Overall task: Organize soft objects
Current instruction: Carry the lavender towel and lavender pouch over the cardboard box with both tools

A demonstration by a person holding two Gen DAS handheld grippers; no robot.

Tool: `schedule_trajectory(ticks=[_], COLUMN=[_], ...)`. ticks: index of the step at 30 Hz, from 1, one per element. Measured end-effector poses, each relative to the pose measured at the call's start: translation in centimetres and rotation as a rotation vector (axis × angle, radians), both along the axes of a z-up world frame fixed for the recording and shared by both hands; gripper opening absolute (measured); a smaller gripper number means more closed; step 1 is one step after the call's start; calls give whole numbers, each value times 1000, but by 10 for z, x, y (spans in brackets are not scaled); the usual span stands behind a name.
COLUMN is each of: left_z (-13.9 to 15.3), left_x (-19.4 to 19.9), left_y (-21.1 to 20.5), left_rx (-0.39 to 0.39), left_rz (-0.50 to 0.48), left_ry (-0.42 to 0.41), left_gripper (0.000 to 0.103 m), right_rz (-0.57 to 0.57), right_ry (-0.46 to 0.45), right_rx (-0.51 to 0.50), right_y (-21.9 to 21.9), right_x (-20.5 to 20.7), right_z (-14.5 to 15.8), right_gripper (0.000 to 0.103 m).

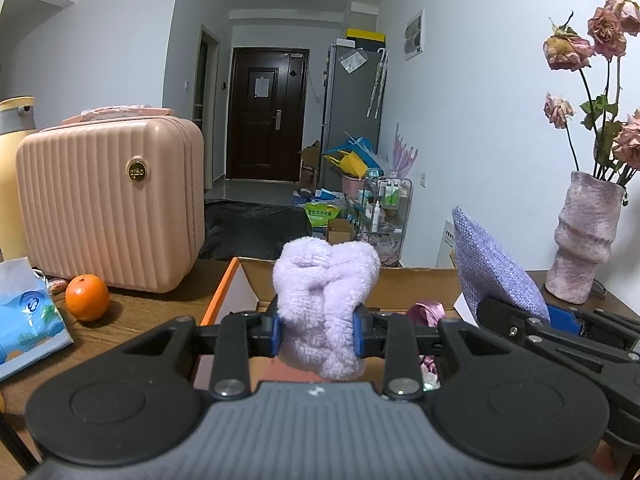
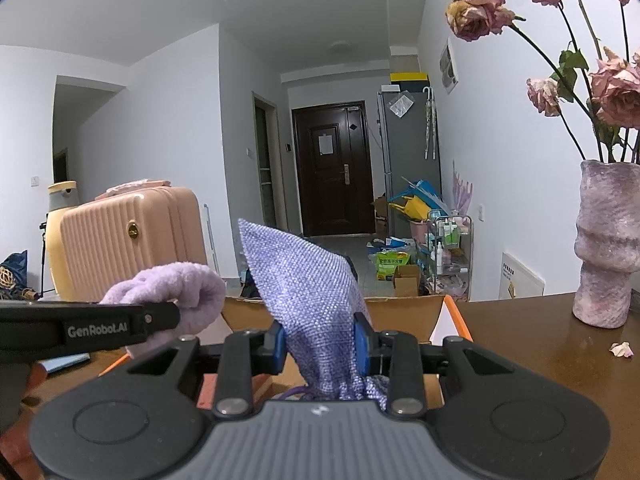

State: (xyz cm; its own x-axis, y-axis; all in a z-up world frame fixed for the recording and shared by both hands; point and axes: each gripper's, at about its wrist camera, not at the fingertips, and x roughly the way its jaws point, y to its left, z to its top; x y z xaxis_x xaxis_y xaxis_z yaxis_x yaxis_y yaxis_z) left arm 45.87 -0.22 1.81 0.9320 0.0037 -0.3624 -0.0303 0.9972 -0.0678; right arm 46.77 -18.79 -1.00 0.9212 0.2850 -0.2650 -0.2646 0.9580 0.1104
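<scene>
The left tongs [image 1: 318,334] pinch a fluffy lilac towel [image 1: 326,292], rolled and bunched, above the open cardboard box [image 1: 416,284]. Beside it the right tongs [image 2: 320,346] clamp a woven lavender pouch [image 2: 308,296], its corner pointing up over the same box. The box sits on a brown wooden desk [image 2: 520,344]; left of it stand a pink case [image 1: 112,204] and an orange [image 1: 87,297], right of it a vase [image 2: 606,246] of dried roses.
</scene>
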Motion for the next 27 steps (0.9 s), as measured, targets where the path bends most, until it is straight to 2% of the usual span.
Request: schedule_trajectory(ticks=[27], left_z=[-9], left_x=[46], left_y=[6], left_rx=[20], left_rz=[10], left_ry=[19], left_gripper=[32], right_rz=[-10], right_ry=[23], right_rx=[-39], right_y=[7], right_x=[45], right_z=[-7], right_gripper=[31])
